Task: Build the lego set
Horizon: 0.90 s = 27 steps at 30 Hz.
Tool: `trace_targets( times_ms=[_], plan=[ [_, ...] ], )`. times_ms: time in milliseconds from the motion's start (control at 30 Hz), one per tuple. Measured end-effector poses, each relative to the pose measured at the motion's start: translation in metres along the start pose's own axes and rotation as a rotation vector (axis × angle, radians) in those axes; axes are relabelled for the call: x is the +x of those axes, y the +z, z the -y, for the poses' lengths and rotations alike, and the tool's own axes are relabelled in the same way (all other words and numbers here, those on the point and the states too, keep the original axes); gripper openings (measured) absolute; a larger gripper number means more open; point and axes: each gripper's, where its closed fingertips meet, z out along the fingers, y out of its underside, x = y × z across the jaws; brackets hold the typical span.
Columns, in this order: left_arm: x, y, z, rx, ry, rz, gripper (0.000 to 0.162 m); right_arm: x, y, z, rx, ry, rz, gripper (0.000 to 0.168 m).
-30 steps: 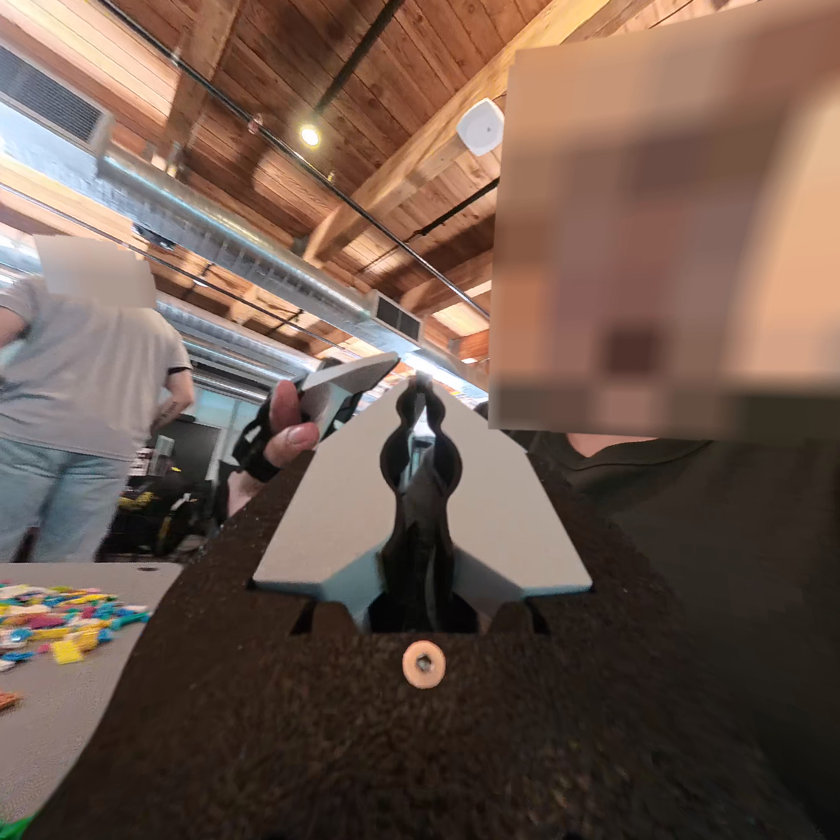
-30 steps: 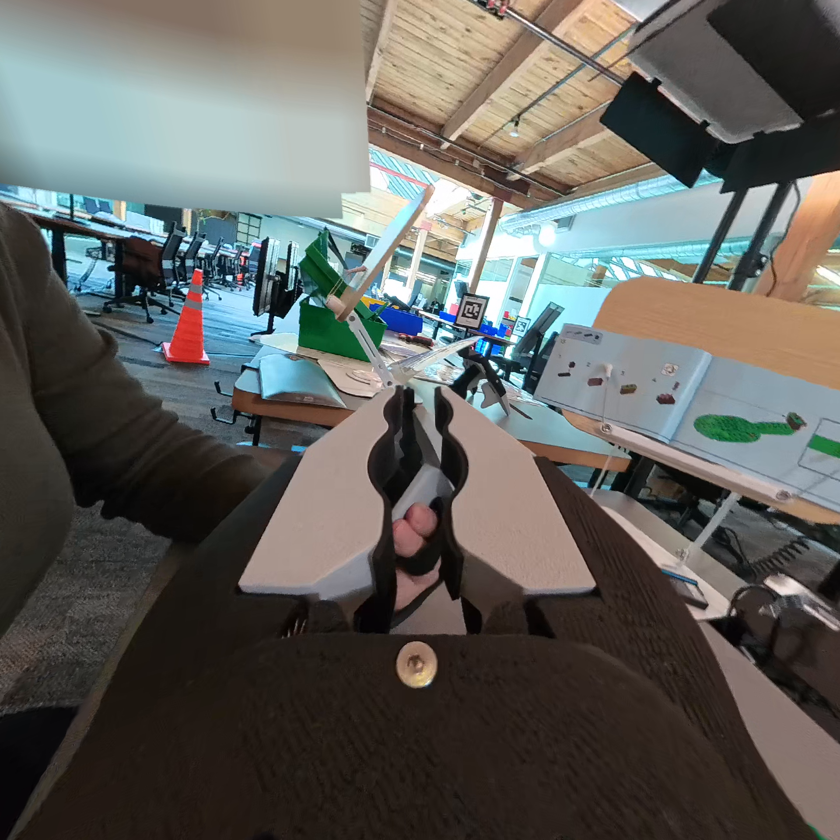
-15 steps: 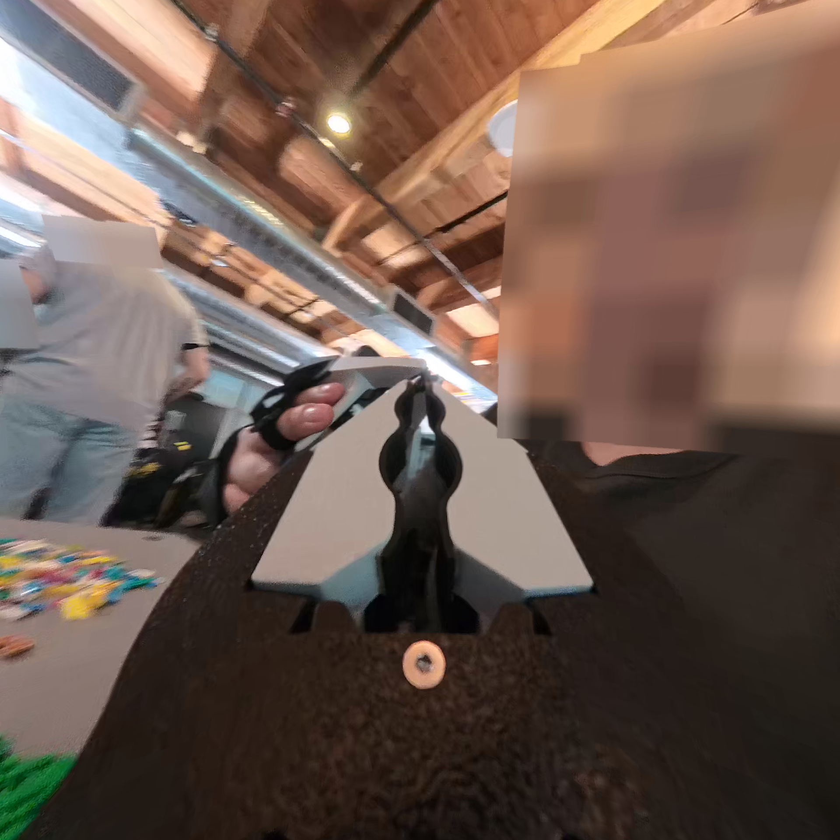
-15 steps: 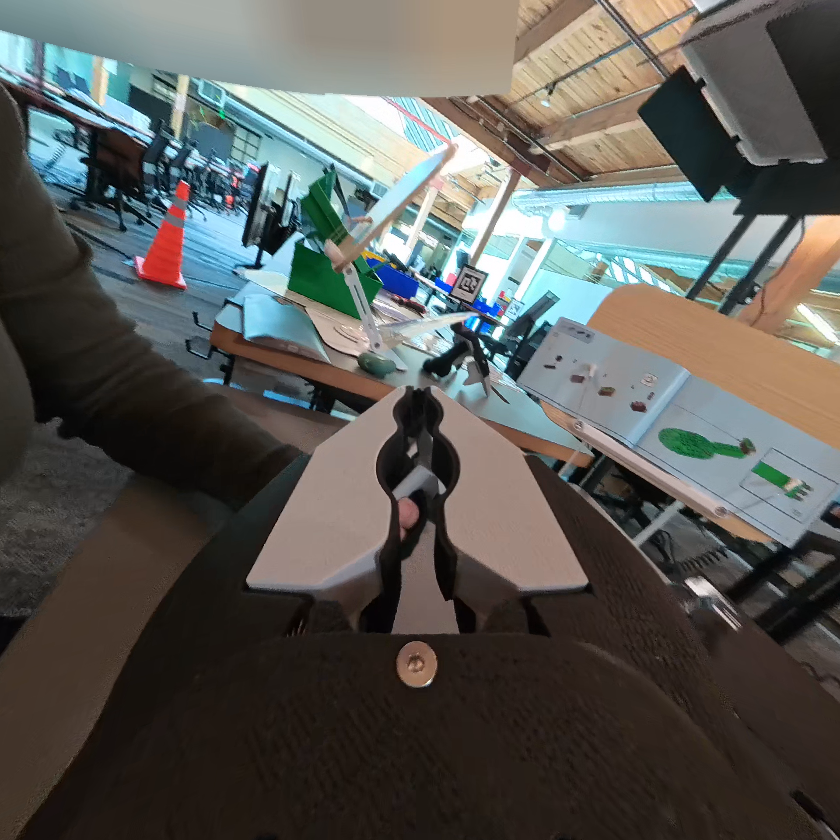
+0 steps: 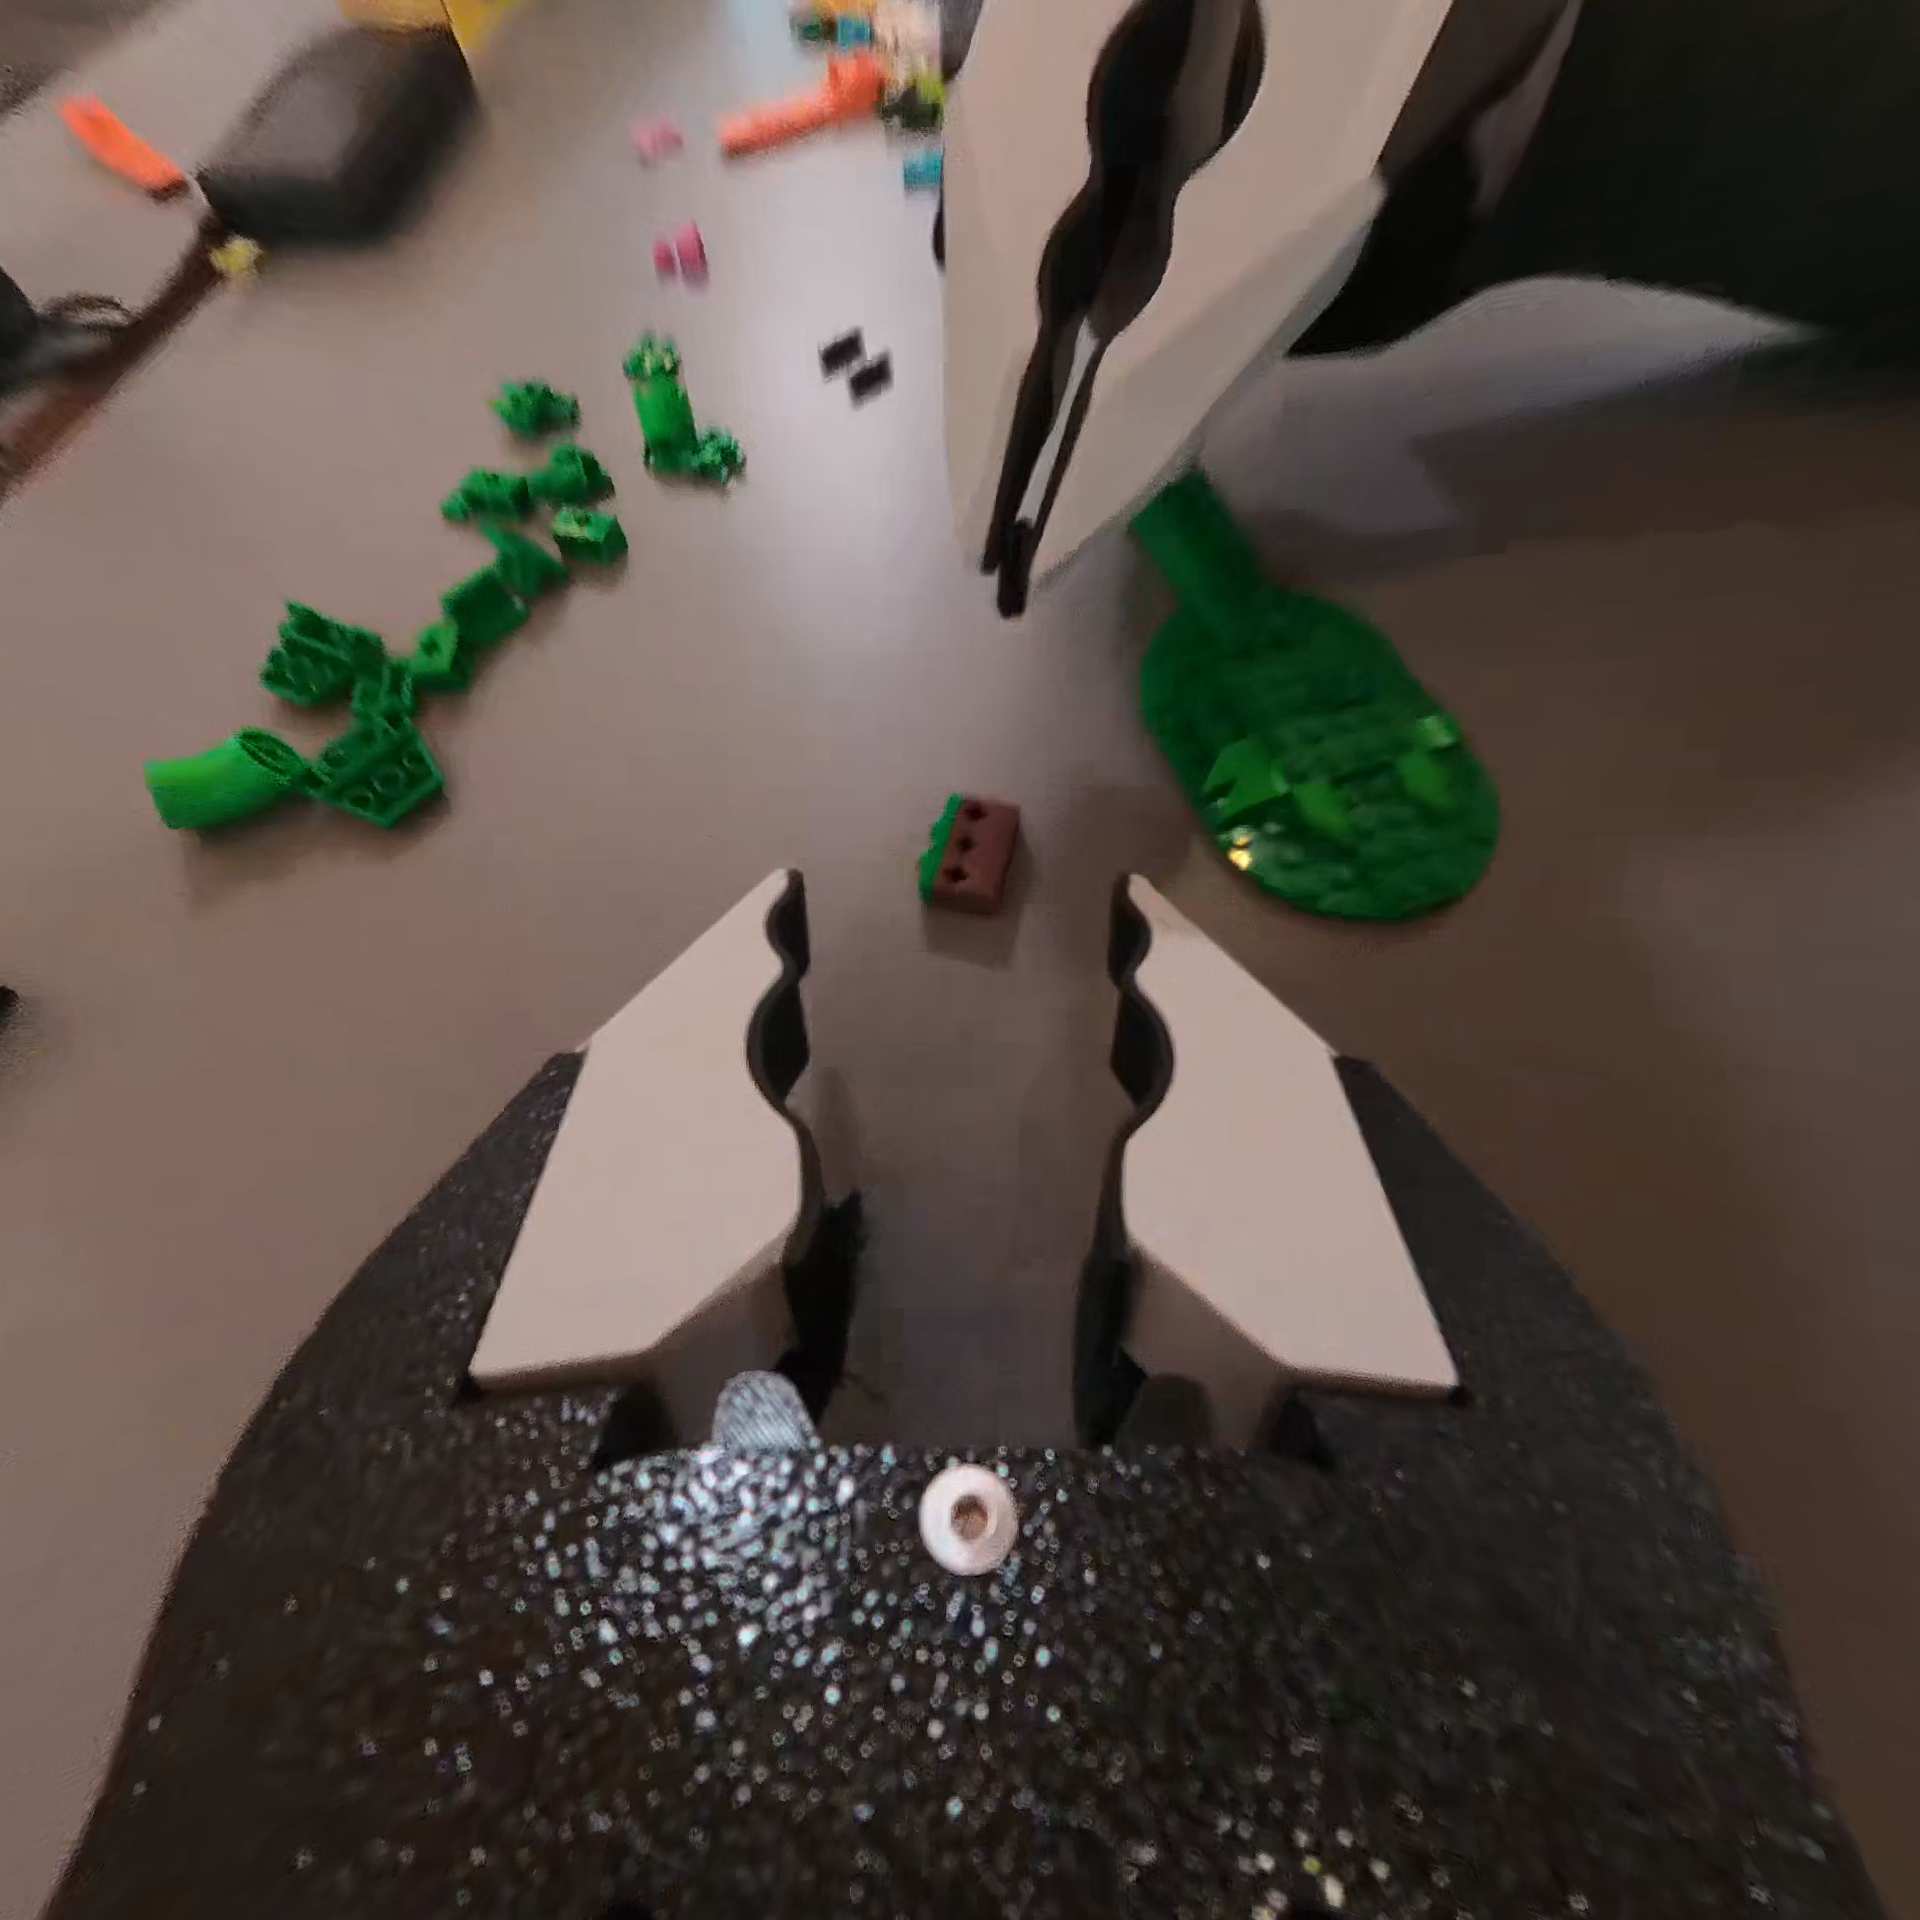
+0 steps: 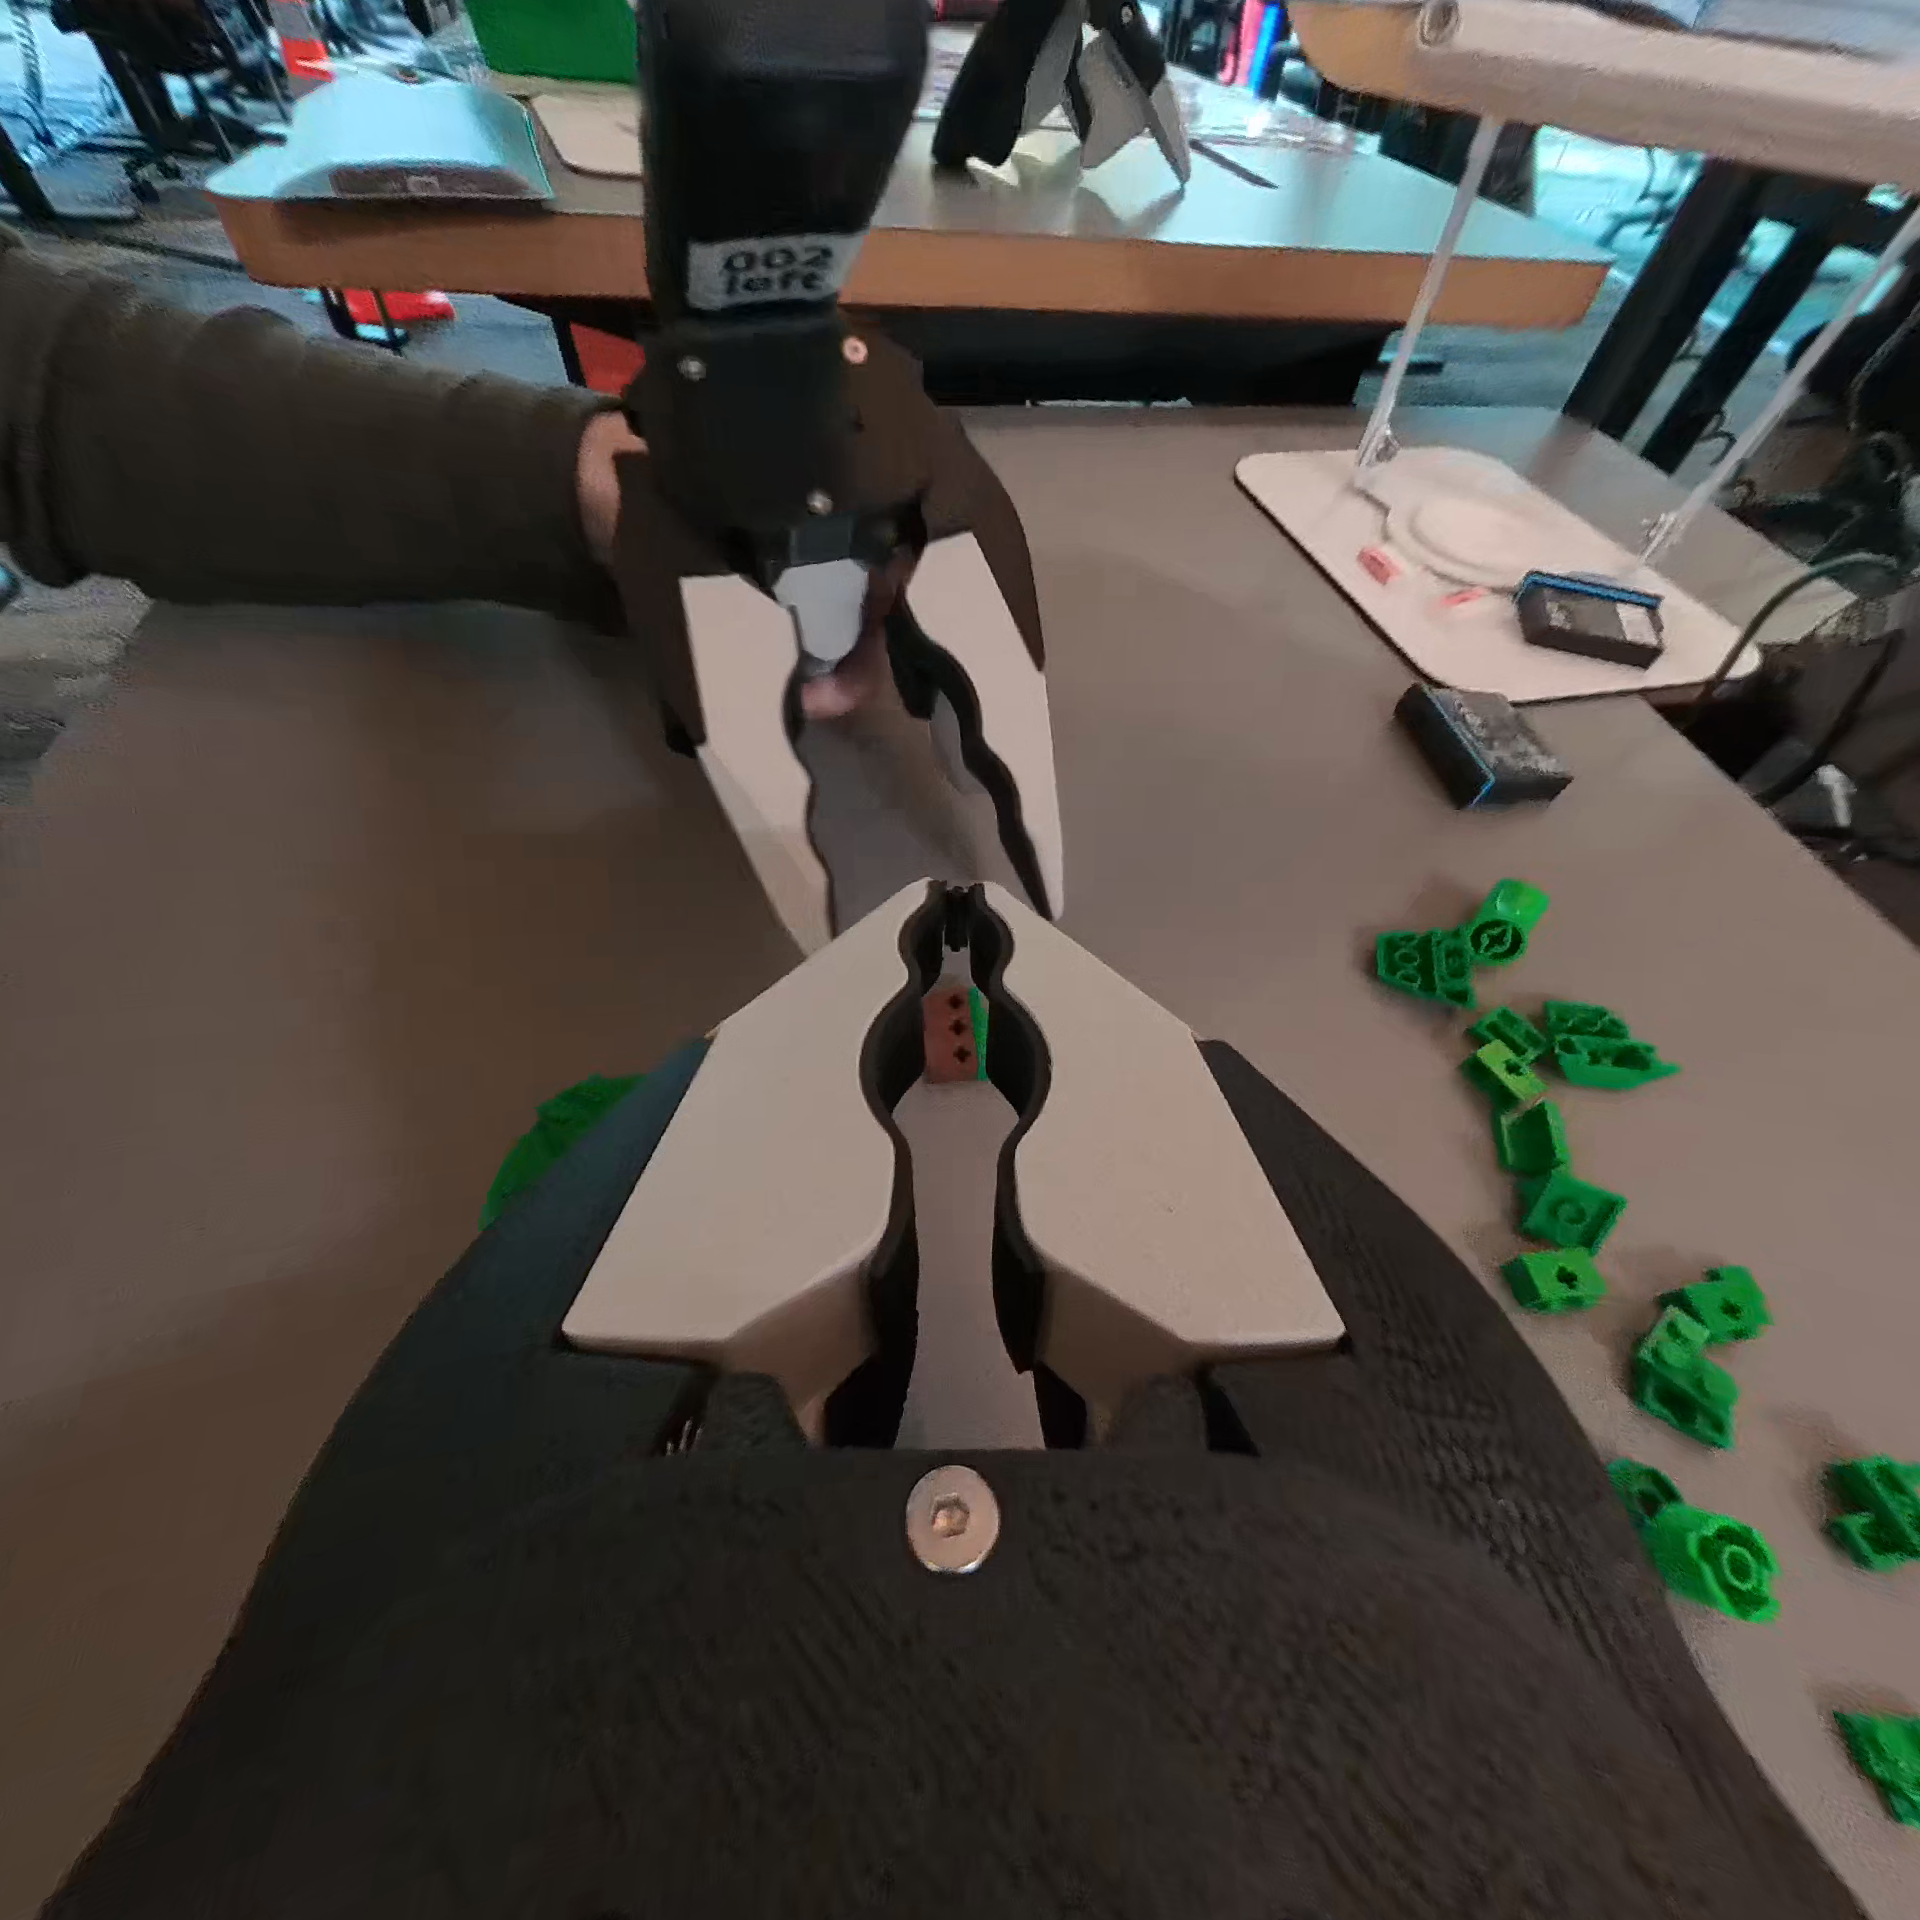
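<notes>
A small brown brick with a green layer on its side lies on the grey table. My left gripper is open, its fingertips just short of the brick on either side. My right gripper is shut; it points down at the table opposite the left one and also shows in the left wrist view. The brick shows through the gap between its fingers. A round green studded plate with a stem lies right of the brick; its edge shows in the right wrist view. The left gripper faces mine there.
Several loose green pieces lie left of the brick, also seen in the right wrist view. A black box and a white stand base sit farther off. Orange and pink pieces lie at the far side.
Both grippers have swung down from pointing up at the room to pointing at the table. My left gripper has opened. The right one has stayed shut.
</notes>
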Motion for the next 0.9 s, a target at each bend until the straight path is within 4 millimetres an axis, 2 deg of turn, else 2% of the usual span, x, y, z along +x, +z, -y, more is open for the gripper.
trace_targets(
  times_ms=[33,100,167,233,333,533,700,900],
  plan=[
    [-0.004,0.003,-0.003,-0.022,-0.016,-0.011,0.05,0.001,0.0,-0.002,-0.004,0.015,0.011,0.002],
    [-0.007,0.003,0.005,0.023,-0.029,-0.045,0.041,0.003,0.002,-0.008,-0.019,0.043,0.03,0.002],
    [-0.012,0.005,0.008,0.032,-0.032,-0.057,0.037,0.004,0.005,-0.017,-0.06,0.073,0.061,0.003],
    [-0.008,0.01,0.002,-0.021,-0.032,-0.106,0.038,0.005,0.007,-0.021,-0.078,0.103,0.088,0.003],
    [-0.005,0.018,-0.009,-0.103,0.025,-0.115,0.037,0.009,0.009,-0.021,-0.072,0.146,0.113,0.002],
    [-0.003,0.022,-0.007,-0.108,0.042,-0.122,0.033,0.007,0.01,-0.023,-0.079,0.161,0.134,0.003],
    [0.003,0.022,-0.008,-0.127,0.052,-0.135,0.017,0.006,0.011,-0.023,-0.078,0.188,0.155,0.002],
    [0.006,0.022,-0.007,-0.106,0.052,-0.149,0.016,0.005,0.01,-0.023,-0.079,0.194,0.165,0.003]
  ],
)
